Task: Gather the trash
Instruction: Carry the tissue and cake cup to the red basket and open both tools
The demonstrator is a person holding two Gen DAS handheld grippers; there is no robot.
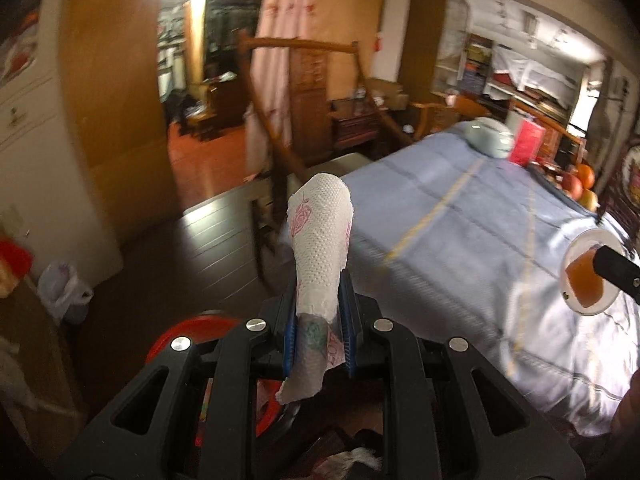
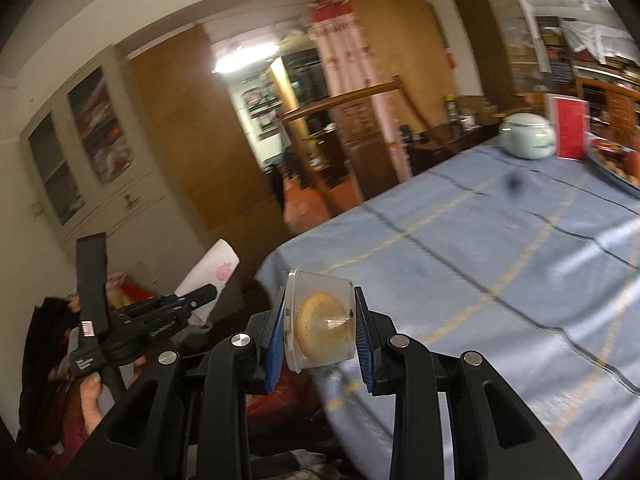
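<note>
Left wrist view takes in a wide surface (image 1: 460,216) under a pale blue cloth with yellow and dark lines, running from the lower right toward the back of the room, with a dark floor (image 1: 192,248) to its left and a wooden chair (image 1: 280,128) at its far corner. Near the far end of the surface sit a pale round lidded jar (image 1: 490,138) and, just beside it, a red box (image 1: 527,142); some orange fruit (image 1: 580,182) lies at the right edge. A white plastic bag (image 1: 62,288) stands on the floor by the left wall. Closer in, the left hand-held gripper (image 1: 320,336) is clamped on a rolled paper towel (image 1: 322,240) printed with pink flowers, which stands up above the blue pads, off the left edge of the surface. Right wrist view shows the same cloth, jar (image 2: 527,136) and box (image 2: 570,126), and the right hand-held gripper (image 2: 322,330) is closed on a small clear plastic cup (image 2: 320,320) lying on its side, with something round and brownish inside; the cup is held in the air at the near corner of the surface. To its left a hand (image 2: 94,392) holds the other tool with the towel (image 2: 214,276)
</note>
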